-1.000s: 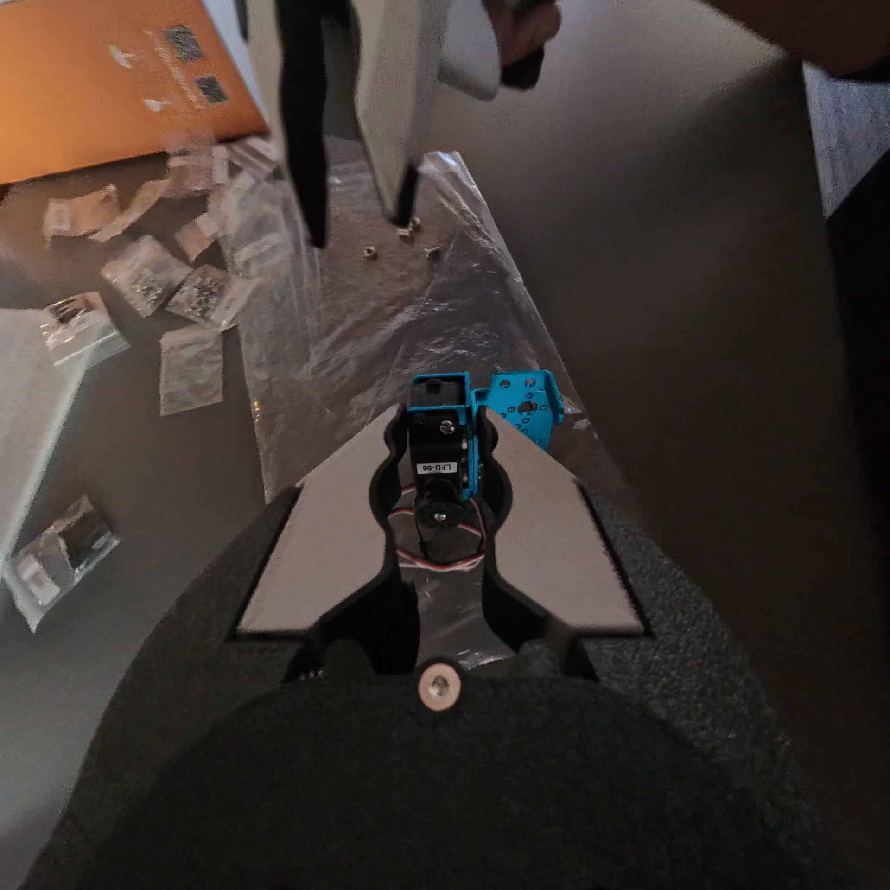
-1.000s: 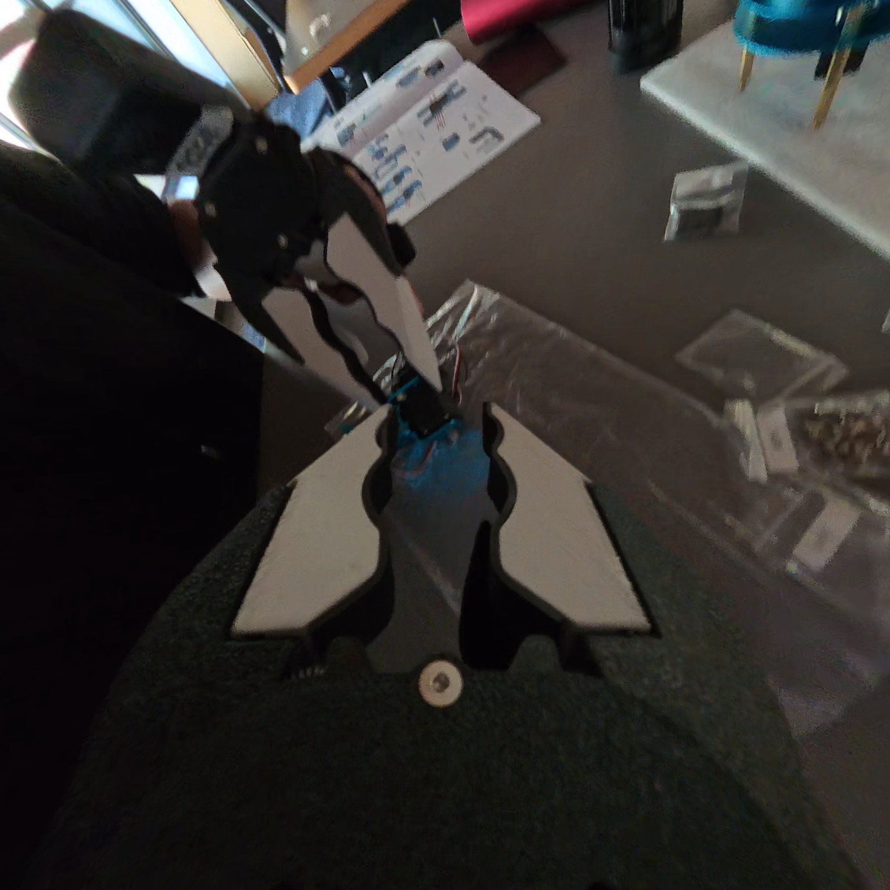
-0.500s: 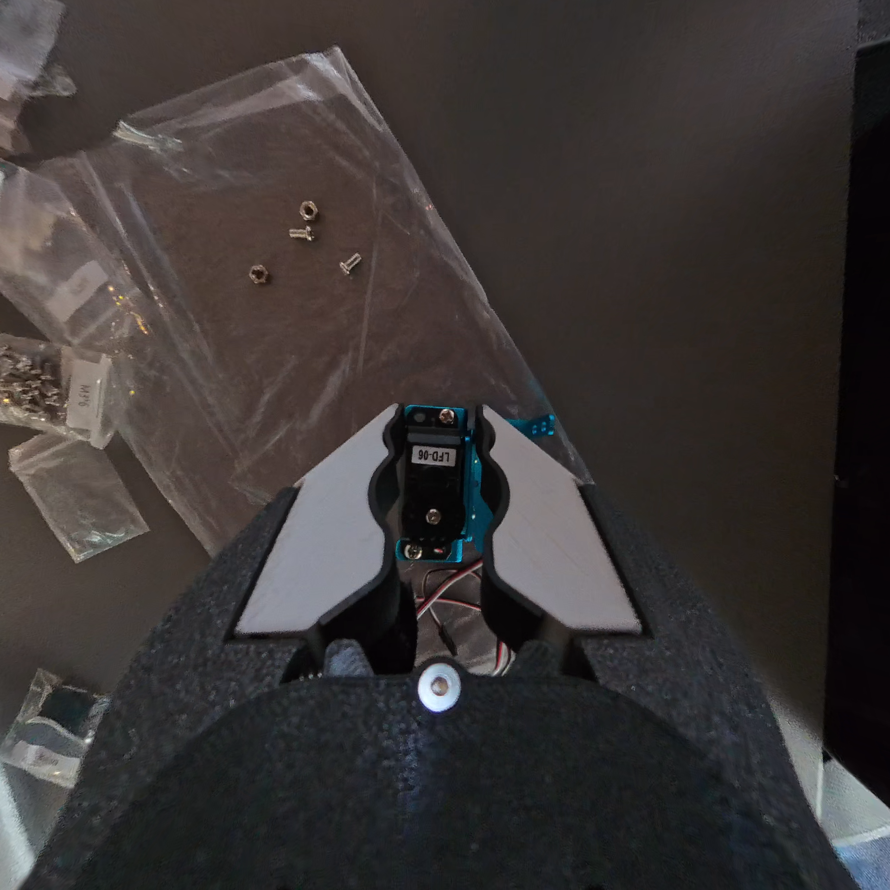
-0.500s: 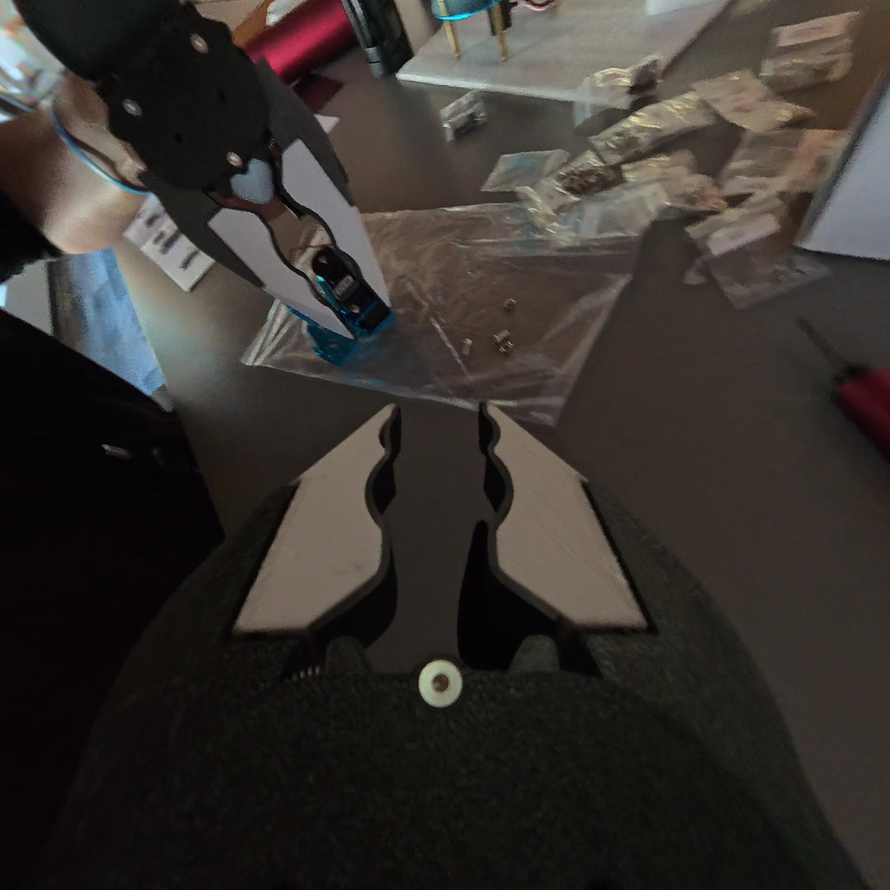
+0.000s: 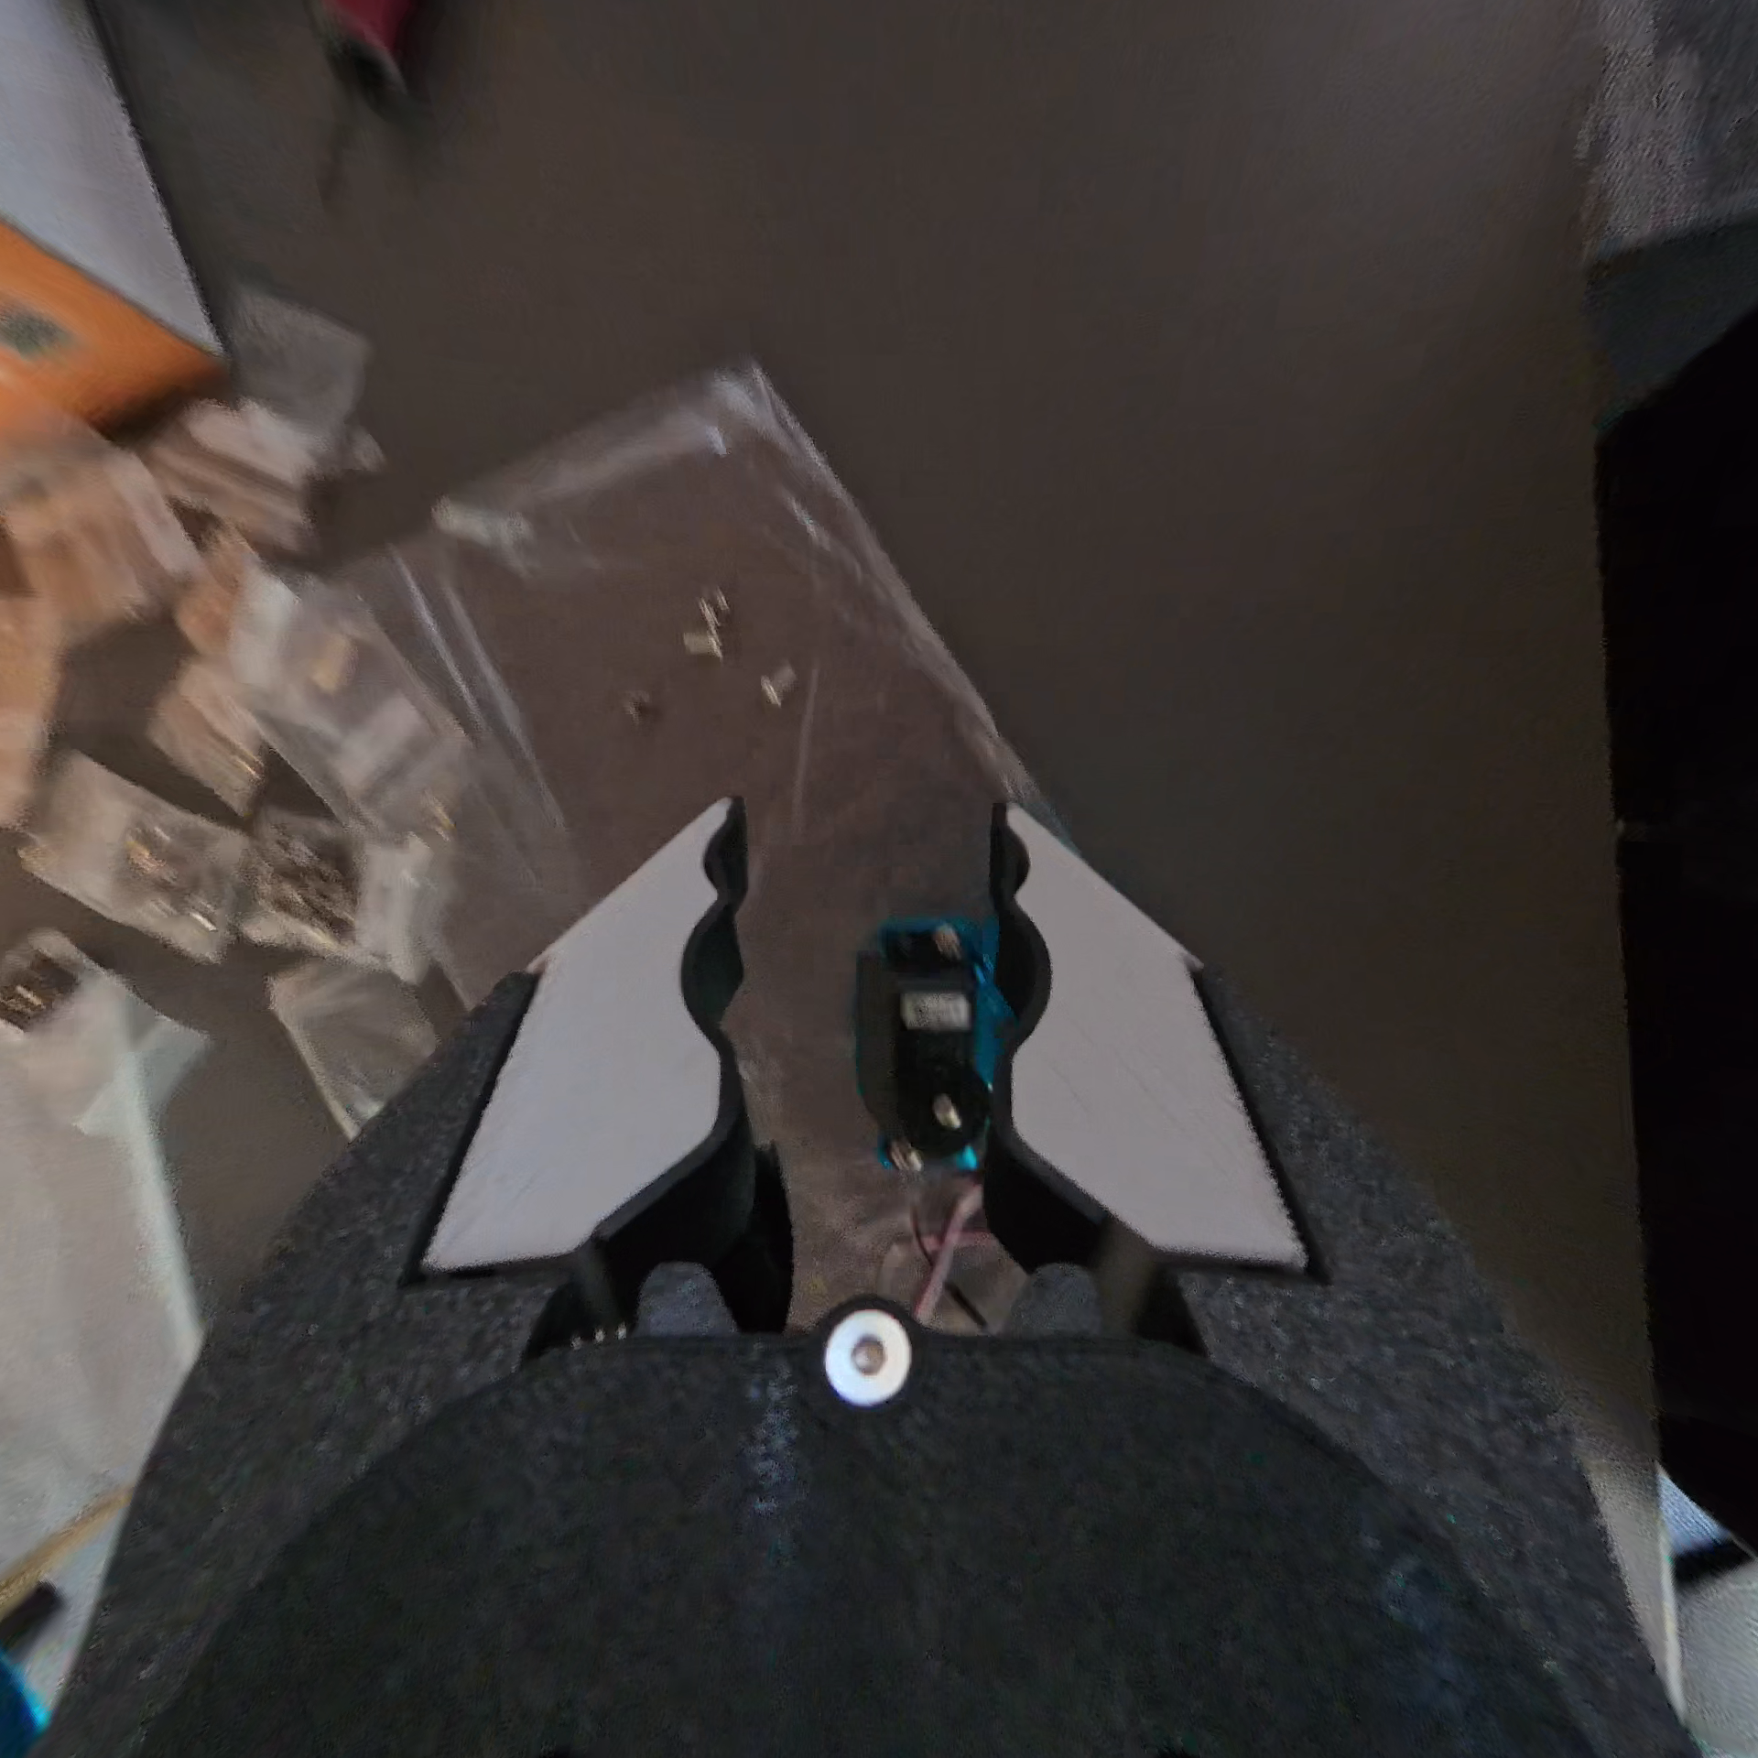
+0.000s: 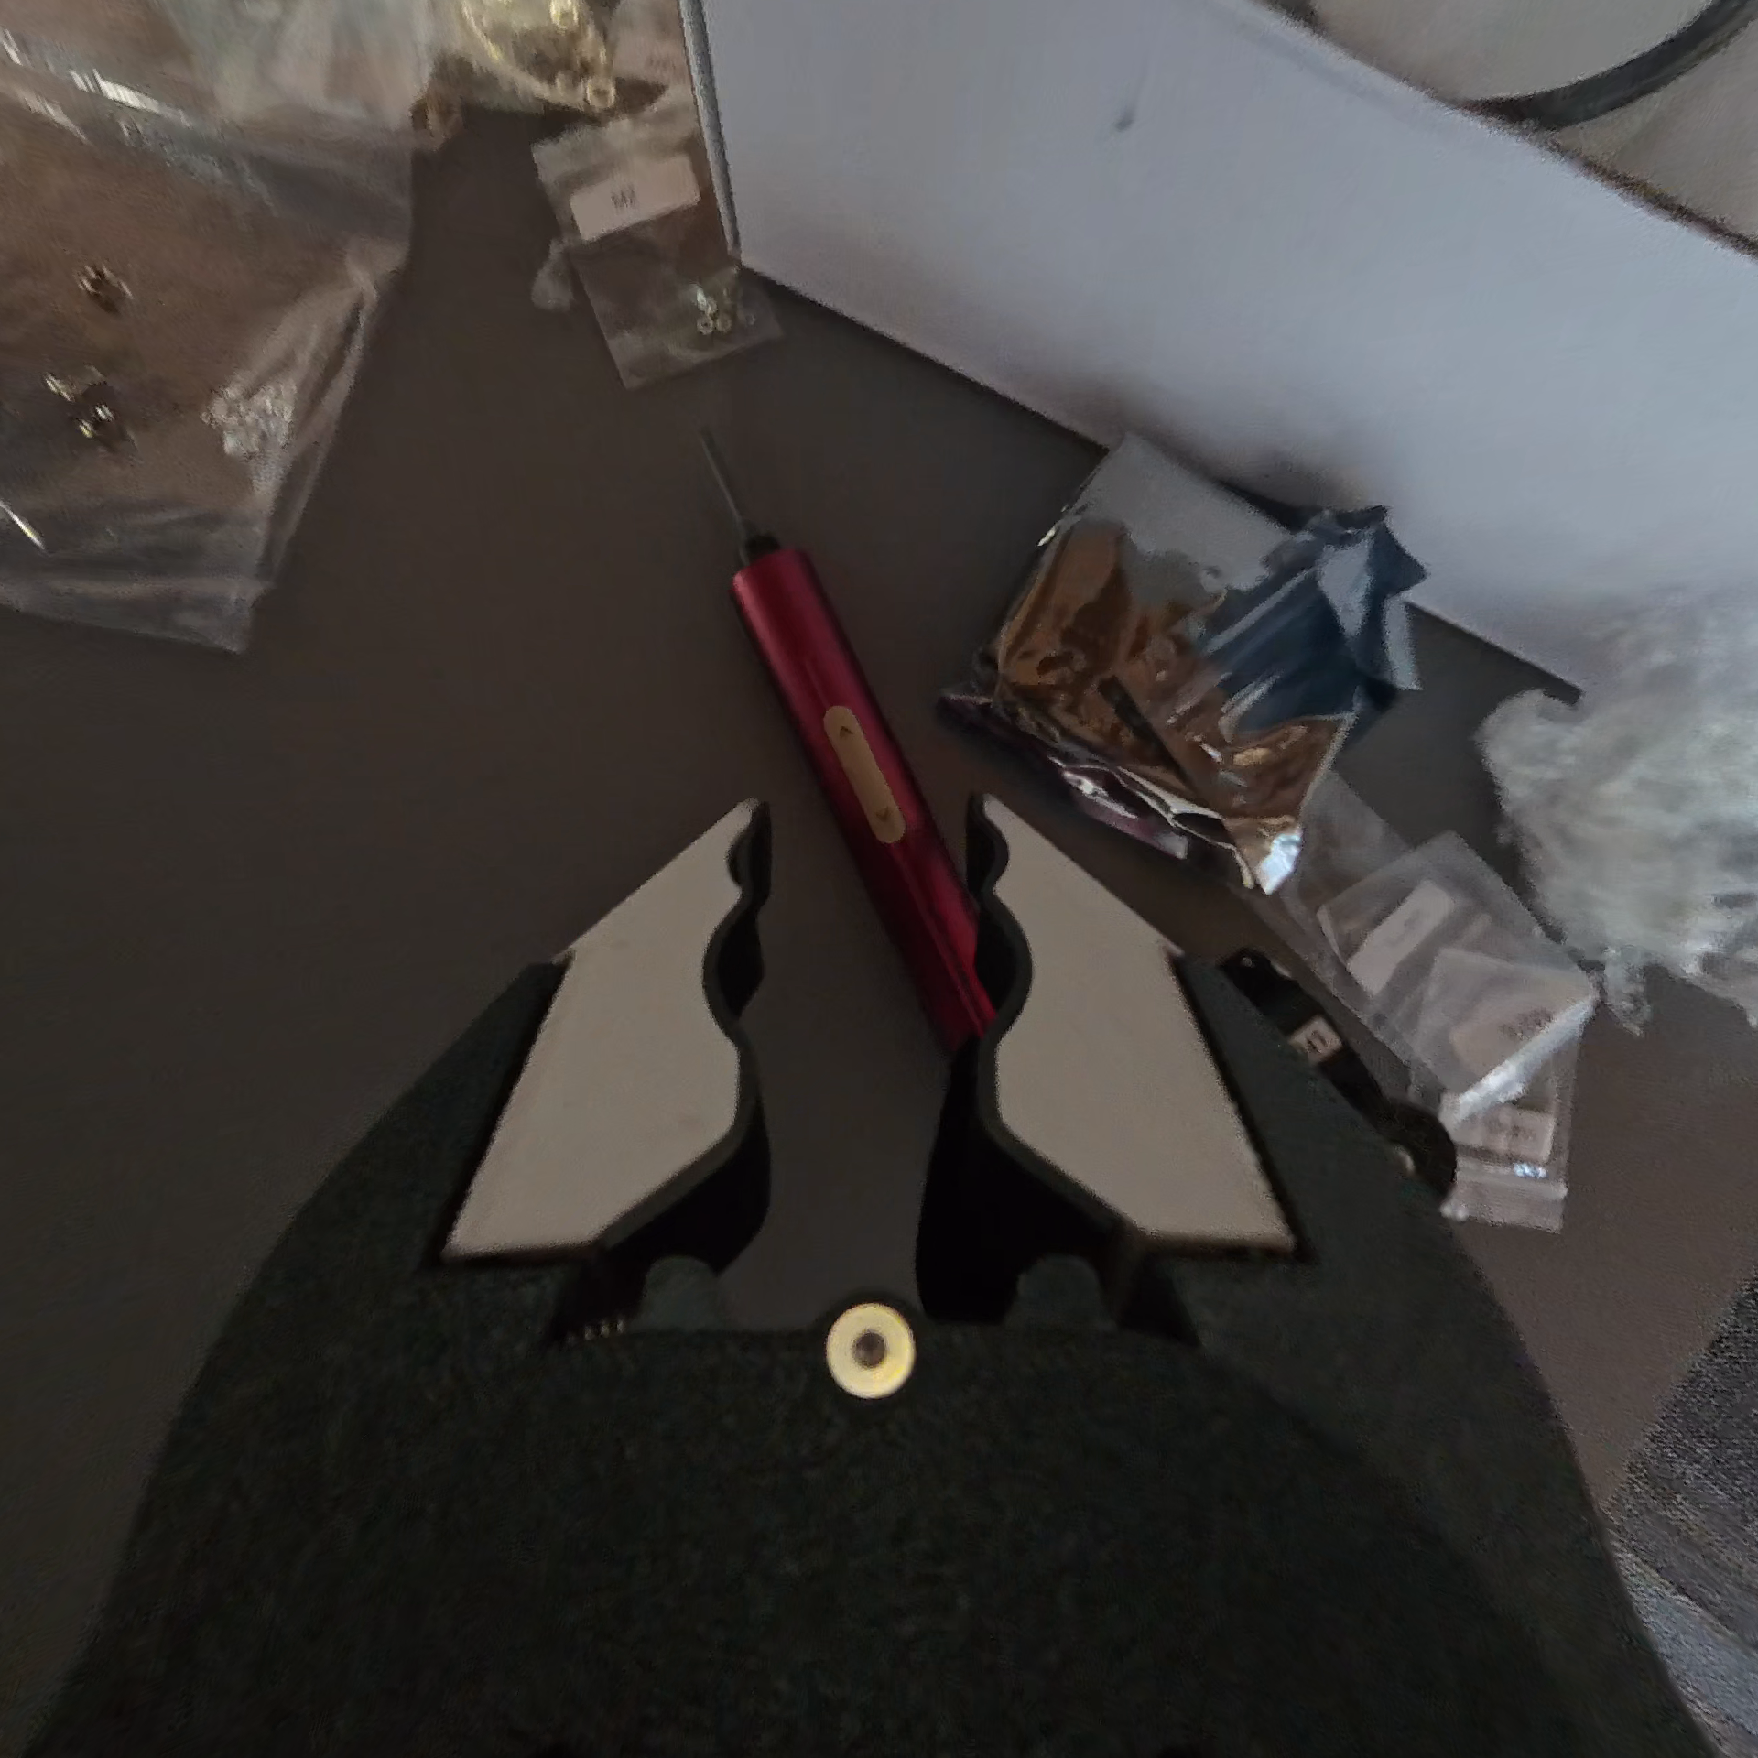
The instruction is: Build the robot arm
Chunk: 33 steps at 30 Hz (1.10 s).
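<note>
You are seeing white labels on the black servo (image 5: pixel 921 1032) and a small parts bag (image 6: pixel 656 257); the lettering is blurring.

A hobby or electronics workbench, by the look of it — a dark table (image 6: pixel 285 856) strewn with small clear bags of screws (image 6: pixel 656 257), loose nuts and screws (image 5: pixel 709 633) on a plastic sheet (image 5: pixel 666 590), a red electric screwdriver (image 6: pixel 856 761), a crumpled foil pouch (image 6: pixel 1142 685) and a small black motor in a blue bracket (image 5: pixel 927 1037) — kit parts laid out beside a white box (image 6: pixel 1189 238).
</note>
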{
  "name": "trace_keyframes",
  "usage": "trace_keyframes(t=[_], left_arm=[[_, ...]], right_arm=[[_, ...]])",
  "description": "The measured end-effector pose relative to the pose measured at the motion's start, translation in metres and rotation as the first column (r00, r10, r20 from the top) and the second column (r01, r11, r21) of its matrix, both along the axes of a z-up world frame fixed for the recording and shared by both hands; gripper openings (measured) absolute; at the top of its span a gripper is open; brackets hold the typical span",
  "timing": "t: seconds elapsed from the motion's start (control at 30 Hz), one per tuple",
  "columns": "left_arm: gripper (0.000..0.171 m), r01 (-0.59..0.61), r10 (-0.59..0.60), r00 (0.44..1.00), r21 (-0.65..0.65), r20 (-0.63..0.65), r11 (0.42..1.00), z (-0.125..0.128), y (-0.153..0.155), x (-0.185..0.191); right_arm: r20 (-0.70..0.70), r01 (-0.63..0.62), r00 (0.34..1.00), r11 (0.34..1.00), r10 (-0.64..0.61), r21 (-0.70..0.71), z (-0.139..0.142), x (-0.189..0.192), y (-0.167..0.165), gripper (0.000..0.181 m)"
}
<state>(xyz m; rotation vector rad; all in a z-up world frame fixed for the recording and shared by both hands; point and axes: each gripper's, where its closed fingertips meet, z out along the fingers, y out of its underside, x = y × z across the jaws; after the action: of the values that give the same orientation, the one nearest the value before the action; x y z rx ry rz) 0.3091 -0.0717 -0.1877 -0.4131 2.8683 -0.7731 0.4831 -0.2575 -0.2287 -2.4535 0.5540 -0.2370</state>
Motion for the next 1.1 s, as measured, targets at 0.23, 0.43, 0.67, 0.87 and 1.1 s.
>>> trace_keyframes(t=[0.23, 0.43, 0.67, 0.87, 1.1], left_arm=[[0.056, 0.104, -0.114, 0.934, 0.048, 0.337, 0.993, -0.010, -0.099, 0.120], [0.065, 0.207, -0.225, 0.905, 0.088, 0.360, 0.974, -0.037, -0.124, 0.143], [0.022, 0.246, -0.216, 0.764, 0.036, 0.608, 0.969, 0.005, -0.110, 0.115], [0.021, 0.065, 0.010, 0.624, -0.065, 0.782, 0.996, 0.054, -0.053, 0.107], [0.020, 0.060, 0.053, 0.369, -0.080, 0.928, 0.995, 0.099, -0.027, 0.065]], right_arm=[[-0.022, -0.091, 0.996, 0.992, 0.089, -0.093, -0.017, -0.009, 0.002, 0.020], [0.135, -0.249, 0.956, 0.965, 0.259, -0.086, 0.013, -0.053, 0.025, 0.019], [0.295, -0.286, 0.913, 0.958, 0.281, -0.025, 0.061, -0.071, 0.048, 0.021], [0.363, -0.121, 0.920, 0.774, -0.147, 0.621, 0.186, -0.106, 0.008, 0.042], [-0.392, 0.235, 0.853, 0.415, 0.346, 0.879, 0.121, -0.132, 0.115, 0.059]])
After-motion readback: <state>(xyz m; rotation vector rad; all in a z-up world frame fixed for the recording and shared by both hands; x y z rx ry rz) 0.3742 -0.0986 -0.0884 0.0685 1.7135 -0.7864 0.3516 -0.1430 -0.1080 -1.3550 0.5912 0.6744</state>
